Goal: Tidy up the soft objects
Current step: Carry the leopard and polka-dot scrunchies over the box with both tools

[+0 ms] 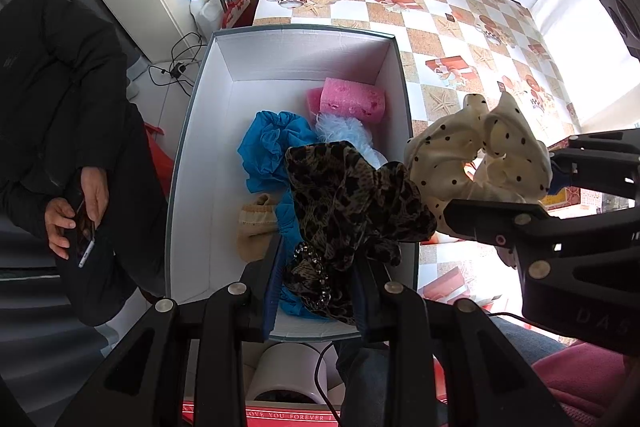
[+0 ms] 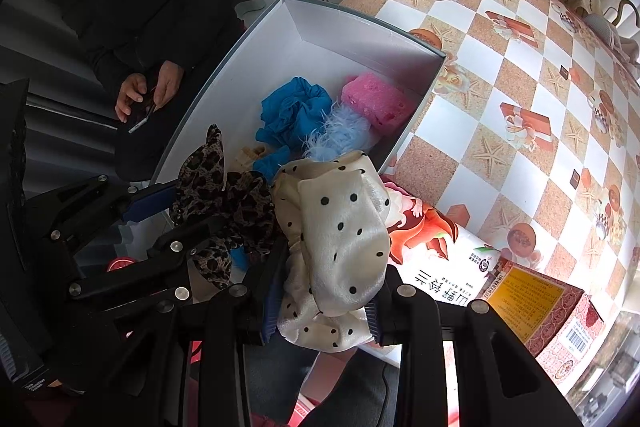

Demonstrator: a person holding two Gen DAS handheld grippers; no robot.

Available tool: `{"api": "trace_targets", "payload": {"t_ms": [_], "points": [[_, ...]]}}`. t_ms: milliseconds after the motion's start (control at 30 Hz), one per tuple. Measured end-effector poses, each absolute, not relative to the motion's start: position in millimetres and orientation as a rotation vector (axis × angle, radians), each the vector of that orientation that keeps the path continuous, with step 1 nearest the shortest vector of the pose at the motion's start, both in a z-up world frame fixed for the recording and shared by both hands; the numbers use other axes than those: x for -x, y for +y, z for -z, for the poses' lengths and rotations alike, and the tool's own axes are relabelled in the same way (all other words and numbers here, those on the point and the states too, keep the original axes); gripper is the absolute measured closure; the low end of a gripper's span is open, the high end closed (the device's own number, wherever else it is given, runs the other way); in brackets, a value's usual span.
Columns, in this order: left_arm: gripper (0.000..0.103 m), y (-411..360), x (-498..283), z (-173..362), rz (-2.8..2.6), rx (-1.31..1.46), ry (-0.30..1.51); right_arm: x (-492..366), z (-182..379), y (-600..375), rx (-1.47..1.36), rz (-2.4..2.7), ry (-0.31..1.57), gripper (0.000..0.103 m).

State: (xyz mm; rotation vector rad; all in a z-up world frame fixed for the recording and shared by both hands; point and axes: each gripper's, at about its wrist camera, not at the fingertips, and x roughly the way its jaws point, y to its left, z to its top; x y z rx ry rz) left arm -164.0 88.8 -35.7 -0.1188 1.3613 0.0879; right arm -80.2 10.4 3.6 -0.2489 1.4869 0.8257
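My left gripper (image 1: 318,259) is shut on a leopard-print scrunchie (image 1: 352,195) and holds it over the near end of an open white box (image 1: 208,131). My right gripper (image 2: 324,291) is shut on a cream polka-dot scrunchie (image 2: 340,223), held beside the box's right wall; it also shows in the left wrist view (image 1: 476,151). In the box lie a pink sponge (image 1: 354,99), blue cloth (image 1: 276,143), a pale blue fluffy piece (image 1: 344,131) and a tan sock (image 1: 256,227). The leopard scrunchie also shows in the right wrist view (image 2: 224,187).
The box sits at the left edge of a checkered tablecloth table (image 1: 452,19). A printed bag (image 2: 436,243) and a red carton (image 2: 548,315) lie near the right gripper. A seated person (image 1: 60,107) holds a phone to the left. Bottles (image 1: 200,7) stand on the floor.
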Motion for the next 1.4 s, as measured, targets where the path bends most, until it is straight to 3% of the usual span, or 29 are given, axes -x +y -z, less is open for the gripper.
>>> {"api": "trace_targets", "payload": {"t_ms": [1400], "points": [[0.07, 128.0, 115.1, 51.6, -0.224, 0.173, 1.374, 34.4, -8.0, 44.4, 0.258, -0.808, 1.445, 0.067]]}}
